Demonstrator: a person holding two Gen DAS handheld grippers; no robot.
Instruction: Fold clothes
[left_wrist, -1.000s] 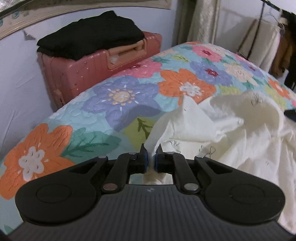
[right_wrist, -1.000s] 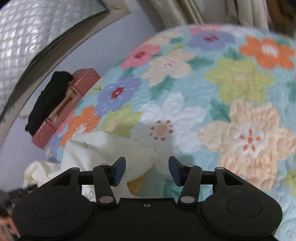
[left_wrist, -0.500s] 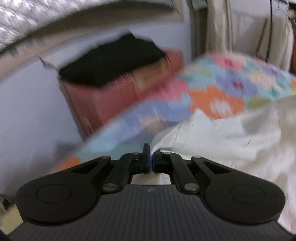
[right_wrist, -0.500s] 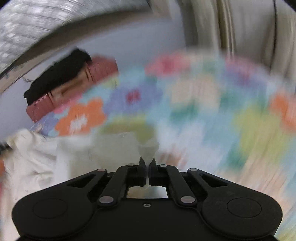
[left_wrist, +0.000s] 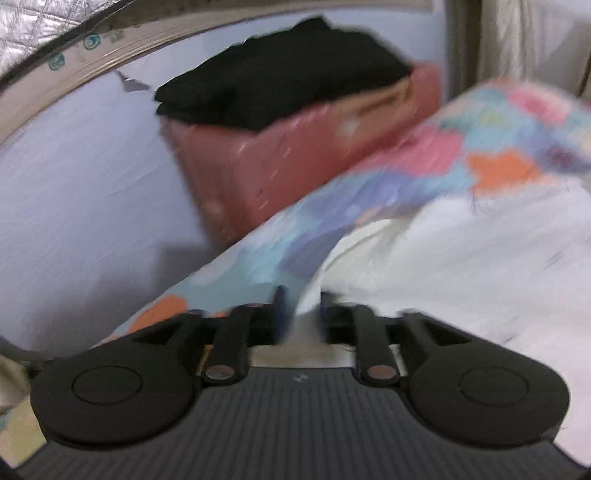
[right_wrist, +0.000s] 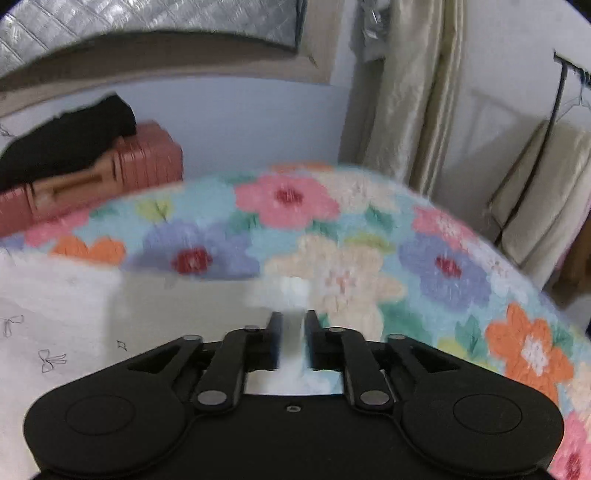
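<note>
A cream white garment (left_wrist: 461, 258) with small dark bow prints lies on the floral bedspread (left_wrist: 443, 162). My left gripper (left_wrist: 300, 314) is shut on an edge of the garment, the fabric pinched between its blue pads. In the right wrist view the garment (right_wrist: 48, 306) spreads to the left, and my right gripper (right_wrist: 293, 332) is shut on another edge of it, held above the bedspread (right_wrist: 369, 258). Both views are blurred by motion.
A pink suitcase (left_wrist: 295, 147) with folded black clothing (left_wrist: 280, 85) on top stands beside the bed by the pale wall; it also shows in the right wrist view (right_wrist: 92, 181). Beige curtains (right_wrist: 402, 110) and hanging clothes on a rack (right_wrist: 546, 192) stand beyond the bed's far side.
My right gripper closed on the garment's edge. Both grippers then lifted and pulled the garment, so the views swung towards the suitcase and wall.
</note>
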